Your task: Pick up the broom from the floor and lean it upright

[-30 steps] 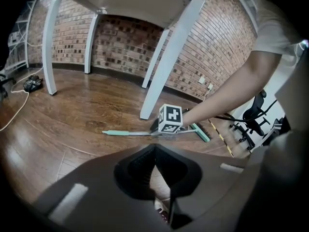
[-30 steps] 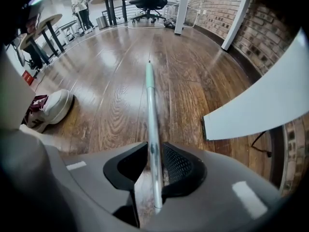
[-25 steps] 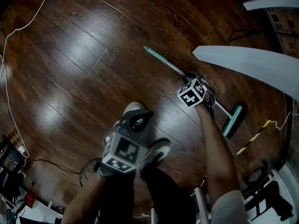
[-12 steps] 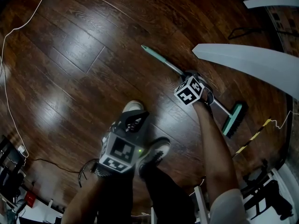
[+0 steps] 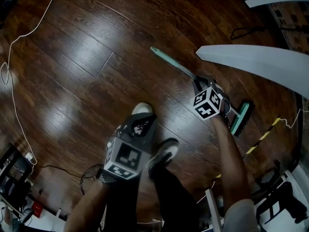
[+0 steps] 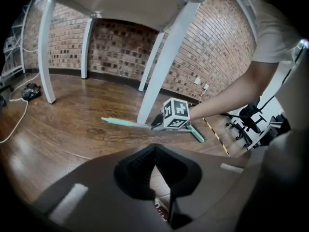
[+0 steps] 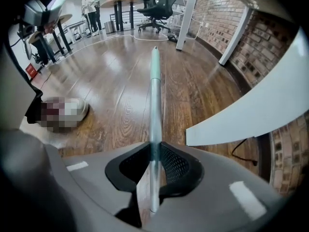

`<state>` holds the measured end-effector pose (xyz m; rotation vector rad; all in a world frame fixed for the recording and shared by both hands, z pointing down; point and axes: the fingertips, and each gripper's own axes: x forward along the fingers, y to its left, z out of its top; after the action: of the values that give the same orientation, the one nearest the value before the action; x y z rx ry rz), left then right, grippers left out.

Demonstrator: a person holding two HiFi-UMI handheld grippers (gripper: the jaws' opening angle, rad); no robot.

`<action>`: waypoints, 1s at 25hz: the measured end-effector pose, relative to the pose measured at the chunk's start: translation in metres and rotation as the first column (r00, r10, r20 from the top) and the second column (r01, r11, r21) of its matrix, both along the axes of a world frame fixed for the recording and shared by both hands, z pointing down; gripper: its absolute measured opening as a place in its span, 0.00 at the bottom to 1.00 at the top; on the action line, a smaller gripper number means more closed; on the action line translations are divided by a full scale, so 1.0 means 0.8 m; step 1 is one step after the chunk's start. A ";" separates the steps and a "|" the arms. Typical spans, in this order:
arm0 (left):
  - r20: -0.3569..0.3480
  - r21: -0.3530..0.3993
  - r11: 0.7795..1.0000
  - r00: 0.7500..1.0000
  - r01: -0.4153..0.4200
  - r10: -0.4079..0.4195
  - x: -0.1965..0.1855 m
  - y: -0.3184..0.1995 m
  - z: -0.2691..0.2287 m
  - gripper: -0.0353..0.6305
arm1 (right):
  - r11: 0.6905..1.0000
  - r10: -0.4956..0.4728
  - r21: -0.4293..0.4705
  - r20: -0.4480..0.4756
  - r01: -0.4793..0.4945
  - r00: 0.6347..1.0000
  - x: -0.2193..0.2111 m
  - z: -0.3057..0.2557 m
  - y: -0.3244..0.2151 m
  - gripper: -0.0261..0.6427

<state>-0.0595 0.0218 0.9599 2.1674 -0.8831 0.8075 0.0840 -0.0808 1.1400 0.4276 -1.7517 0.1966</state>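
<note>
As right fingers (image 7: pixel 176 165) just closed, broom handle (image 7: pixel 155 91) between.

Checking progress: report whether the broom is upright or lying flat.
Lying nearly flat, not upright: in the left gripper view the broom runs level, low by the floor.

Overhead view, low views, broom (image 5: pixel 171 62) apparently shared

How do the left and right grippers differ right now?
The right gripper has just closed its jaws on the broom handle; the left gripper holds nothing, jaws together. The left gripper is near the person's shoes; the right gripper is out beside the white table. Both carry a marker cube.
</note>
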 end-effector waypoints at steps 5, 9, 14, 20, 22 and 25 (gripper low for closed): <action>-0.006 0.021 0.999 0.999 -0.040 0.040 0.010 0.000 -0.055 0.05 | 0.999 0.009 0.045 0.019 -0.009 1.000 0.009 -0.074 0.008 0.16; -0.015 0.041 0.997 0.998 -0.063 0.064 0.024 -0.001 -0.107 0.05 | 0.998 0.013 0.067 0.045 -0.016 0.999 0.013 -0.139 0.023 0.17; -0.050 0.079 0.991 0.992 -0.111 0.115 0.053 -0.016 -0.172 0.05 | 0.991 0.049 0.123 0.090 -0.060 0.995 0.031 -0.223 0.033 0.17; -0.112 0.188 0.965 0.972 -0.184 0.208 0.095 -0.028 -0.266 0.05 | 0.968 0.165 0.169 0.141 -0.188 0.976 0.073 -0.300 0.042 0.17; -0.128 0.220 0.953 0.962 -0.208 0.239 0.107 -0.035 -0.291 0.05 | 0.954 0.210 0.186 0.142 -0.234 0.967 0.091 -0.320 0.037 0.17; -0.134 0.249 0.937 0.950 -0.244 0.282 0.114 -0.045 -0.314 0.05 | 0.928 0.281 0.209 0.154 -0.309 0.947 0.111 -0.346 0.027 0.17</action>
<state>0.0316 -0.0144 0.7089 2.5561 -0.6327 0.6599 0.1726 -0.0594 0.8631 0.8686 -1.8308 0.2378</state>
